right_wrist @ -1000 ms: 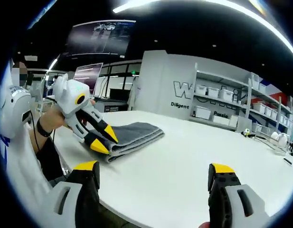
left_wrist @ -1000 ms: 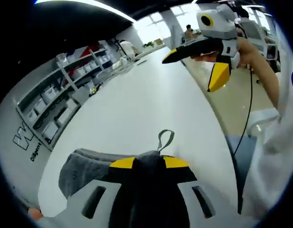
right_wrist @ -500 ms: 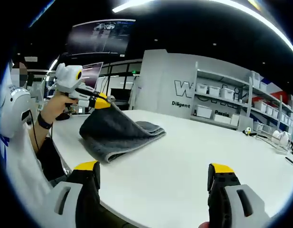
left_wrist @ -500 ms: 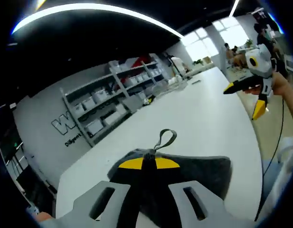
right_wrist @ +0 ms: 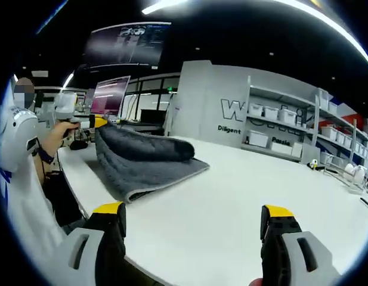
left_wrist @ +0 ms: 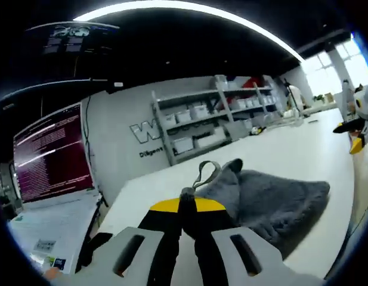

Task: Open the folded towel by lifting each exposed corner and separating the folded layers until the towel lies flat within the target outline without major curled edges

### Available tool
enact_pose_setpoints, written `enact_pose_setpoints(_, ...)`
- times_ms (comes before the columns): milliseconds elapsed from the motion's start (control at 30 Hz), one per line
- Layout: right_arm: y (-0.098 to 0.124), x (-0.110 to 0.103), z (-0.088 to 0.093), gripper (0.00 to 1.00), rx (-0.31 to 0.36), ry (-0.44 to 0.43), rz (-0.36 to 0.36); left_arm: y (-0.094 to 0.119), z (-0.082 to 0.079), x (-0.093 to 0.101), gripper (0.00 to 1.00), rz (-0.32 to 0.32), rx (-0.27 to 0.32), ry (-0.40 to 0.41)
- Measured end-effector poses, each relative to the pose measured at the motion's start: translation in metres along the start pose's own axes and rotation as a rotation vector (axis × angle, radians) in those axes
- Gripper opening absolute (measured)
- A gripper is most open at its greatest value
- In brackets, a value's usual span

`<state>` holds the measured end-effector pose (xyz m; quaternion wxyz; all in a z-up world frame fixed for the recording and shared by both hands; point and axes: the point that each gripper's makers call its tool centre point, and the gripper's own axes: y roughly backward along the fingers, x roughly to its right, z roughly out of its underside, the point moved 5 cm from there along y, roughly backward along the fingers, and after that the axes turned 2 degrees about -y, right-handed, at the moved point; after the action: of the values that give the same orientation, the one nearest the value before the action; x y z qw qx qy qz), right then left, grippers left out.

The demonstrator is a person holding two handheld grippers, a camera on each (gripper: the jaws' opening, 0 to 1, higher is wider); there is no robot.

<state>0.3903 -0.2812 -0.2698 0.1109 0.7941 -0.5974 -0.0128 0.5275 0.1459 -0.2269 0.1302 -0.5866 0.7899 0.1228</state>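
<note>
Holding my left gripper (left_wrist: 188, 201) pressed together on a corner of the grey towel (left_wrist: 273, 196), I have that corner raised off the white table (left_wrist: 303, 149); the towel's hanging loop (left_wrist: 204, 173) stands up just past my yellow fingertips (left_wrist: 166, 205). In the left gripper view the cloth falls away to the right and drapes down onto the tabletop. A monitor (left_wrist: 52, 152) with lines of text sits at the far left, and grey shelves (left_wrist: 201, 125) with white bins line the wall behind.

In the right gripper view, a hand (right_wrist: 55, 132) at the left edge holds that same gripper (right_wrist: 99, 122) clamped on the towel's (right_wrist: 142, 161) top layer, which is lifted and peeled back in a rolled fold over the lower layer. The lower layer lies flat on the table (right_wrist: 231, 202), its near edge doubled. My right gripper (right_wrist: 192, 220) hangs well apart from the towel, over the table's near edge, its two yellow-tipped jaws spread wide with nothing between them. More shelves (right_wrist: 285, 131) stand at the right.
</note>
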Motion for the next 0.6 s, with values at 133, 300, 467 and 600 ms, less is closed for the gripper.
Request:
enact_pose_setpoints(133, -0.008, -0.003, -0.001, 0.95, -0.005, 0.006, -0.016, 0.012, 0.031, -0.006, 0.05, -0.055, -0.127, -0.057)
enact_pose_setpoints(300, -0.017, -0.010, -0.003, 0.95, -0.005, 0.012, -0.053, 0.019, 0.060, -0.002, 0.05, -0.050, -0.251, -0.112)
enact_pose_setpoints(467, -0.019, -0.011, -0.003, 0.95, -0.008, 0.012, -0.064, 0.027, 0.071, 0.005, 0.05, -0.030, -0.312, -0.134)
enact_pose_setpoints(600, -0.021, -0.010, -0.001, 0.95, -0.015, 0.008, -0.064, 0.026, 0.080, 0.011, 0.05, 0.001, -0.350, -0.123)
